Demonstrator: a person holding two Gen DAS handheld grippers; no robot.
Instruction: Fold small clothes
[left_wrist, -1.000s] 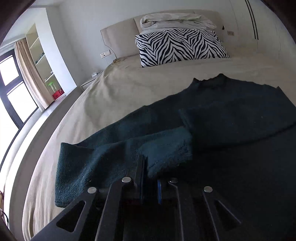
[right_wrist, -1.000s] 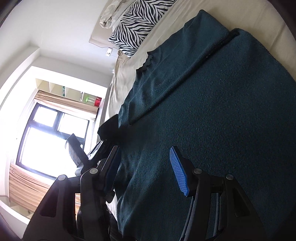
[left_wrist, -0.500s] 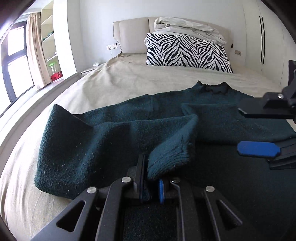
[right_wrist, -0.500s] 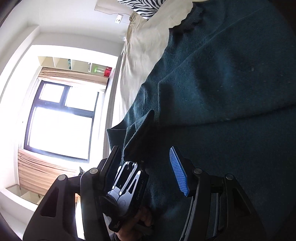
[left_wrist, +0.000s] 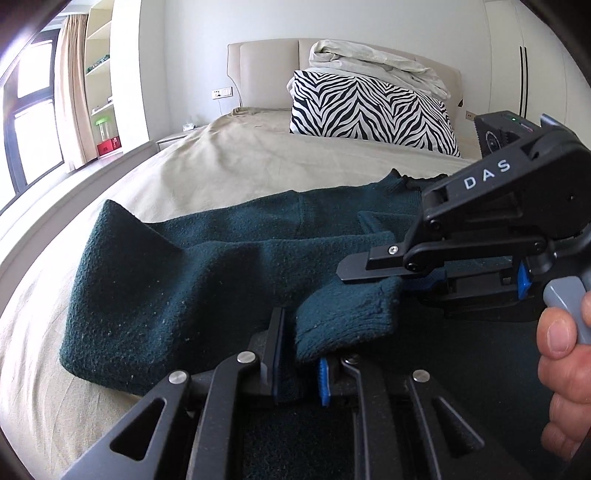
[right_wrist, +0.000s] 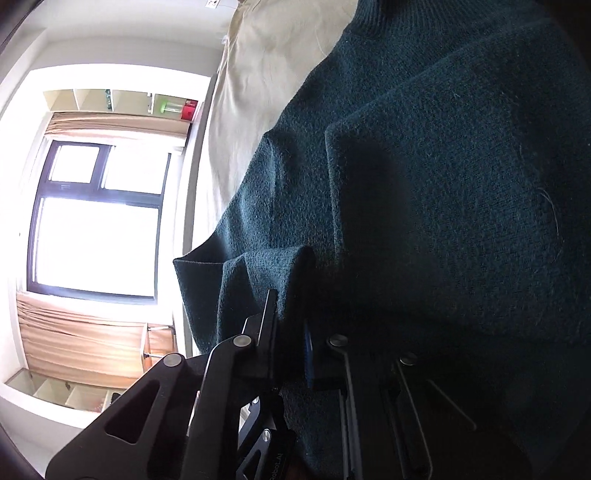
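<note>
A dark teal knit sweater (left_wrist: 192, 280) lies spread on the beige bed (left_wrist: 229, 162). My left gripper (left_wrist: 299, 365) is shut on the sleeve cuff (left_wrist: 347, 314) and holds it folded over the sweater's body. My right gripper (left_wrist: 373, 273) comes in from the right in the left wrist view, its jaws shut on the same sleeve just beyond the cuff. In the right wrist view the right gripper (right_wrist: 291, 343) pinches a raised fold of the sweater (right_wrist: 443, 206).
A zebra-striped pillow (left_wrist: 369, 110) and a crumpled white duvet (left_wrist: 373, 70) sit at the headboard. A window (right_wrist: 96, 221) with curtains and shelves is on the left, beyond the bed's left edge (left_wrist: 55, 206).
My right gripper has moved in to the sleeve and shut on it; half a second ago it was open. My left gripper has kept hold of the cuff.
</note>
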